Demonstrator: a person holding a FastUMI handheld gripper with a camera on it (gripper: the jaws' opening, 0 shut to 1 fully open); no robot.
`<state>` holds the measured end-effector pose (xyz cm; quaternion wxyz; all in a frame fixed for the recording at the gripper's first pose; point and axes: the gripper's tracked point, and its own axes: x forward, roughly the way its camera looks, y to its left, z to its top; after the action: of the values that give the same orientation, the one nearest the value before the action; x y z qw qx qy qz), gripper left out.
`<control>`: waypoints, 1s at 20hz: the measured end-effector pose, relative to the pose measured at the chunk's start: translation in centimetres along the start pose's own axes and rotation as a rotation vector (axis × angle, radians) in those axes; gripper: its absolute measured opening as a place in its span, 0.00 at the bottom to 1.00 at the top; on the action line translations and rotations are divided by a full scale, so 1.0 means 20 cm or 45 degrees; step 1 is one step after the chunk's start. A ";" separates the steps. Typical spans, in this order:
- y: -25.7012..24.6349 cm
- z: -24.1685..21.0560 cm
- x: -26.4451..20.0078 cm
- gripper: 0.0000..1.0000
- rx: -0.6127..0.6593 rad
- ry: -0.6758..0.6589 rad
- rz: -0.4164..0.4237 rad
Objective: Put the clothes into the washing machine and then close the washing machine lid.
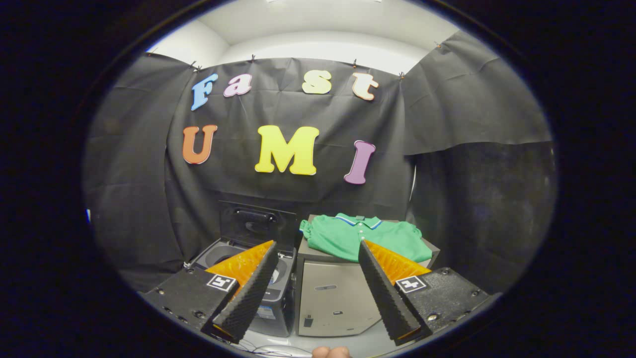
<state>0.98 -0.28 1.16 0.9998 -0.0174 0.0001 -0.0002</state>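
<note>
Fingers (318, 293) spread wide, holding nothing, well short of everything. Green shirt (365, 238) laid flat atop grey cabinet (335, 298), beyond right finger; washing machine (268, 278) just left of it, lid (257, 223) propped upright, tub open. Likely trouble: pinching too little cloth, so a sleeve drags and hangs over the rim, blocking the lid; or knocking the upright lid shut early.

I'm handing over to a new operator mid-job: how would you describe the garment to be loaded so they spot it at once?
Start at the black cloth wall; below it stand two units side by side, a dark washing machine with its lid raised and a pale grey cabinet. The green polo shirt lies flat on that cabinet, just beyond the open gripper. It is the only bright green fabric item there.
</note>
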 end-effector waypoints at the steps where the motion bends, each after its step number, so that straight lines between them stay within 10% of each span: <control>1: 0.00 0.00 0.00 1.00 -0.004 0.001 0.000; 20: -0.32 0.26 0.37 1.00 -0.158 0.006 -0.089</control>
<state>8.28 -6.49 6.54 0.9962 -0.0793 0.0018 -0.0352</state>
